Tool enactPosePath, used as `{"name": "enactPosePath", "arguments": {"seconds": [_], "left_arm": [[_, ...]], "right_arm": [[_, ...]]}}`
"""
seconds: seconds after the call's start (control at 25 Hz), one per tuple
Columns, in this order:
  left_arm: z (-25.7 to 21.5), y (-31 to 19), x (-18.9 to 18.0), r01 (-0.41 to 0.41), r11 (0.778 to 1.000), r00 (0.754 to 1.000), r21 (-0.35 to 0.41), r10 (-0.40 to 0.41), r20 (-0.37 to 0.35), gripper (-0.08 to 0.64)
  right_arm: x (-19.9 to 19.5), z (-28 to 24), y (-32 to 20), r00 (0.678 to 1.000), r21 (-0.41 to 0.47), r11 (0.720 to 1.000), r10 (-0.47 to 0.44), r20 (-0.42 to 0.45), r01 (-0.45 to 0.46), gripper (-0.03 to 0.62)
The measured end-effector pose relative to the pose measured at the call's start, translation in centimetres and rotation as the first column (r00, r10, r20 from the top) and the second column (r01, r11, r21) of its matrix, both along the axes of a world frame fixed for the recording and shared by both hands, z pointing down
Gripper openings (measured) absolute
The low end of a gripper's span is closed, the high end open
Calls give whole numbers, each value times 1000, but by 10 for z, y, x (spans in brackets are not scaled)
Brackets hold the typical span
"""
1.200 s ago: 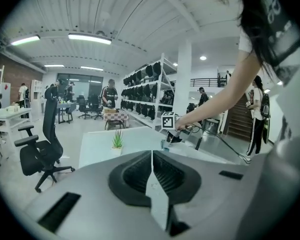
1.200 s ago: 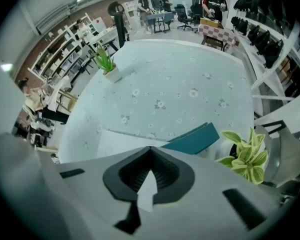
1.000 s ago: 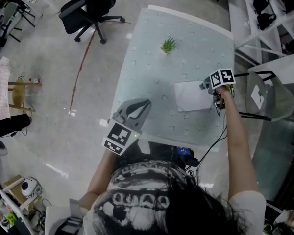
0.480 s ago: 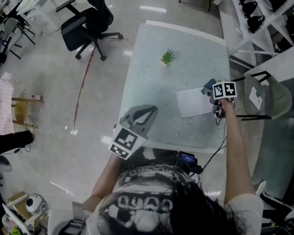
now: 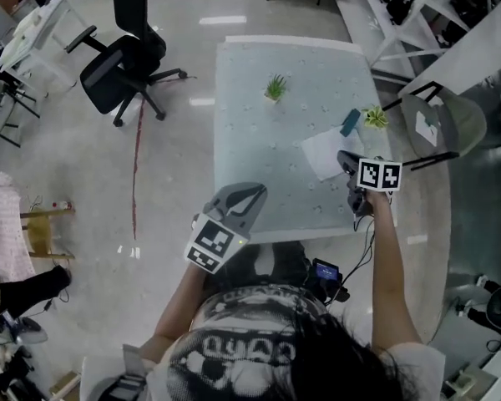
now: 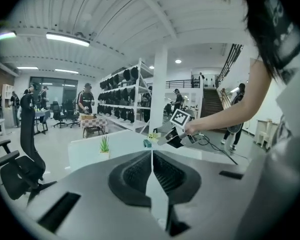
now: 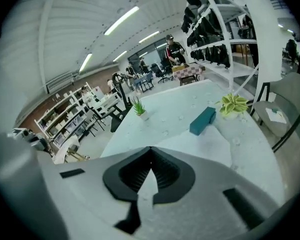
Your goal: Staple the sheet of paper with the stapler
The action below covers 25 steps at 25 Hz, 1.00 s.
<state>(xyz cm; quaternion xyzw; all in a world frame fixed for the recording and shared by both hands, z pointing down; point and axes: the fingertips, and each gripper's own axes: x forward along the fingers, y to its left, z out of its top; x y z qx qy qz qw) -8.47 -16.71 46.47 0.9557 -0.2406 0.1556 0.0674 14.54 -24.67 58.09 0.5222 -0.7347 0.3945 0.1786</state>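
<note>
**Both grippers closed, nothing held**

Left gripper [image 6: 151,154]: jaws pressed together, nothing between them, held at near edge of table [image 5: 259,140]. Right gripper [image 7: 151,151]: also fully closed, empty, above near side of sheet of paper [image 7: 202,143]. Sheet flat on table's right side. Teal stapler [image 7: 202,120] lying at sheet's far corner, clear of both grippers. Leafy plant [image 7: 233,104] just beside stapler; grassy plant [image 5: 275,86] further left.

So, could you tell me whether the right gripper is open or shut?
Shut and empty: the right gripper has its jaws together in the right gripper view, nothing between them; the stapler and paper lie beyond.
</note>
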Motion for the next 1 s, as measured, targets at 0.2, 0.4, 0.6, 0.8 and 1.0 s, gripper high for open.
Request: {"name": "enactPosePath", "arguments": {"seconds": [0.2,0.4,0.6,0.8,1.0], "left_arm": [[16,16,-6,-81,996,996,-24,81,20,6],[24,33,-6,-101,994,995,-46,102,14,7],[26,54,1,-114,992,993,-49,115,26,7],[21,79,17,-123,991,991,-43,125,43,7],[19,125,36,-124,991,990,-40,126,54,8]], "right_arm": [[-35,-8,49,997,53,996,65,52,-67,2],[-61,-17,88,990,94,989,106,98,-115,2],[-74,-29,124,981,130,980,131,142,-149,2],[-77,-41,162,974,162,971,145,174,-174,2],[-71,-50,211,970,209,958,157,187,-195,-3]]}}
